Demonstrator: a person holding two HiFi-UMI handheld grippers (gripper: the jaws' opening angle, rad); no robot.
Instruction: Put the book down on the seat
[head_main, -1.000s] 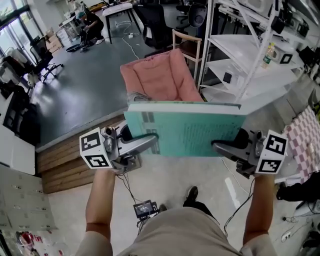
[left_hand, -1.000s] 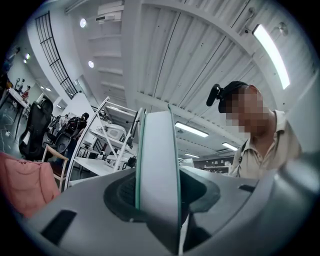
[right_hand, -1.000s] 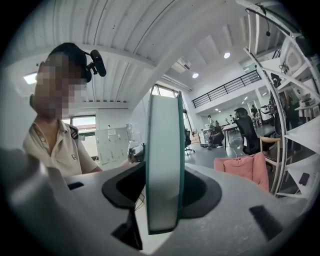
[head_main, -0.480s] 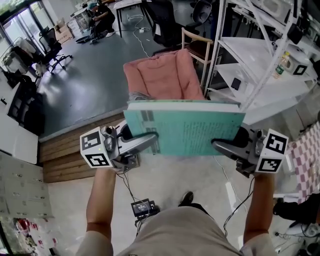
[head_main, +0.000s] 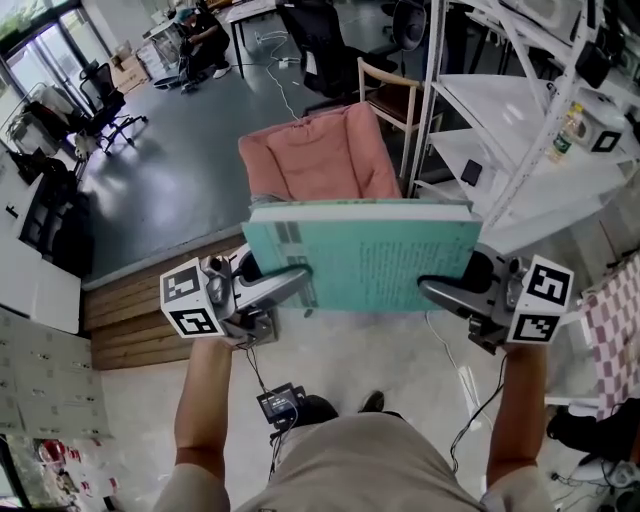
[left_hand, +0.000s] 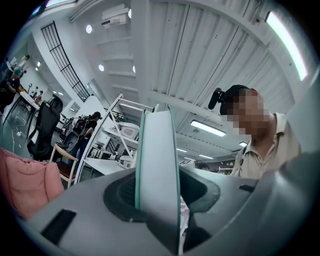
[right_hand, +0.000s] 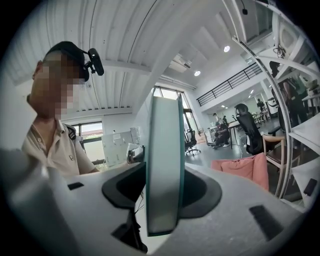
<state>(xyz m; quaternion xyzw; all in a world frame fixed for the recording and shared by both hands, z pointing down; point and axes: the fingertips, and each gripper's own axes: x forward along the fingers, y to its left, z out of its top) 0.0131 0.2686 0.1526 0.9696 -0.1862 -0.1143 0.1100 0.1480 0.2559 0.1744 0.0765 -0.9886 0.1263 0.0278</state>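
Observation:
A large teal book is held level in the air between both grippers. My left gripper is shut on the book's left edge, and the book's page block stands edge-on between its jaws in the left gripper view. My right gripper is shut on the right edge, where the book fills the jaw gap. Just beyond the book stands a seat with a pink cushion, seen also in the right gripper view as the pink seat low at right.
A white metal shelving rack stands right of the seat. A wooden chair is behind it. A wooden step edge runs at left. A small black device lies on the floor by my feet. Office chairs and people sit far back.
The view has shifted slightly: the pink seat sits a little lower and nearer the book. Both grippers keep the same hold on the book.

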